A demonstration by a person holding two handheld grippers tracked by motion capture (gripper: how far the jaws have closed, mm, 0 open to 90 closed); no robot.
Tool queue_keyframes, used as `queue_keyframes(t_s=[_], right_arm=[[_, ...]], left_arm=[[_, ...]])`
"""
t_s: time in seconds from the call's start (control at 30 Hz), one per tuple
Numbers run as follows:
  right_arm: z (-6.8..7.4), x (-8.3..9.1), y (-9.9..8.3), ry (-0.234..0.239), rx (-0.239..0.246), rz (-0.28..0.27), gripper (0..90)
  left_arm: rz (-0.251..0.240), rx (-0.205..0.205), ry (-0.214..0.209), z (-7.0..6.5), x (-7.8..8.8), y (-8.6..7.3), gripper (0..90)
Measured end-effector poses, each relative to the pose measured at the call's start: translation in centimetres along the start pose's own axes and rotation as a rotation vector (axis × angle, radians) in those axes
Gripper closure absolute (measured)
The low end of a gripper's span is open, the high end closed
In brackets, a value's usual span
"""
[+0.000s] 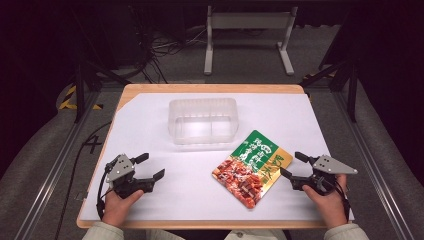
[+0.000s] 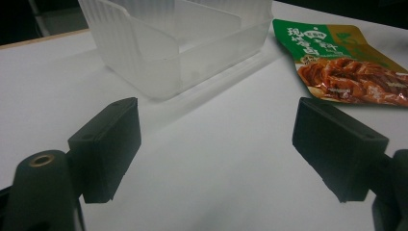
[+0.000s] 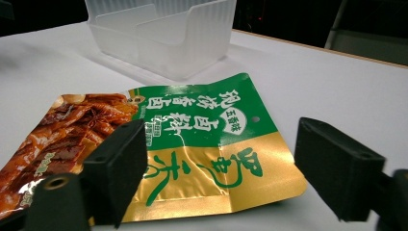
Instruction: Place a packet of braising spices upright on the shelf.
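A flat food pouch [image 1: 252, 167], green and gold with a picture of red braised meat, lies on the white table sheet right of centre. A clear plastic container [image 1: 202, 120] with an inner divider stands behind it, near the table's middle. My left gripper [image 1: 149, 167] rests at the front left, open, nothing between its jaws; the container [image 2: 178, 43] and the pouch [image 2: 346, 67] lie ahead of it. My right gripper [image 1: 294, 165] is open just right of the pouch, its jaws straddling the pouch's gold edge [image 3: 211, 178] without touching it. The container [image 3: 159, 33] stands beyond.
The white sheet [image 1: 150, 130] covers a wooden table [image 1: 210, 88] whose edges show at the back and front. Metal rails run along both sides, and a white frame [image 1: 247, 35] and cables lie on the floor behind.
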State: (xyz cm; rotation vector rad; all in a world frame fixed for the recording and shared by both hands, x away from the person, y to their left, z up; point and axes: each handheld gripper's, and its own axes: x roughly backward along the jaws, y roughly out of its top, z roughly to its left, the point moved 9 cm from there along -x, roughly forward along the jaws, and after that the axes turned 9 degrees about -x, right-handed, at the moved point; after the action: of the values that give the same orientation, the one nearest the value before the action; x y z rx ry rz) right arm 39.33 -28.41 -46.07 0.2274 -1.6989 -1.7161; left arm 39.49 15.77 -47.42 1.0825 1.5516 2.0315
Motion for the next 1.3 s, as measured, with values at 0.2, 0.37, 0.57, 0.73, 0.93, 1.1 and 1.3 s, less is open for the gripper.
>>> queue_keyframes(t_s=[0.2,0.37,0.57,0.73,0.93,1.1,1.3], right_arm=[[0.2,-0.2,0.1,0.019,0.012,0.003,5.5],[0.3,-0.2,1.1,0.030,0.006,-0.011,5.4],[0.0,-0.6,1.5,0.031,0.009,0.074,13.1],[0.0,-0.9,2.4,0.047,0.037,0.103,18.6],[-0.1,-1.5,3.6,0.071,0.025,0.125,27.7],[-0.7,-2.1,4.5,0.066,0.037,0.127,31.3],[-1.3,-2.9,4.9,0.071,0.026,0.139,32.4]], left_arm=[[0.004,-0.008,0.010,0.1,0.2,-0.1,18.0],[0.006,-0.003,0.012,0.1,0.1,-0.1,18.0],[0.010,-0.008,0.011,0.1,0.0,-0.1,18.0],[0.000,-0.007,0.011,0.1,0.1,0.1,18.0],[0.002,-0.007,0.003,0.0,0.1,0.0,18.0],[-0.002,-0.006,0.003,0.0,0.1,0.0,17.9],[0.000,-0.007,0.001,-0.1,0.1,0.0,18.0]])
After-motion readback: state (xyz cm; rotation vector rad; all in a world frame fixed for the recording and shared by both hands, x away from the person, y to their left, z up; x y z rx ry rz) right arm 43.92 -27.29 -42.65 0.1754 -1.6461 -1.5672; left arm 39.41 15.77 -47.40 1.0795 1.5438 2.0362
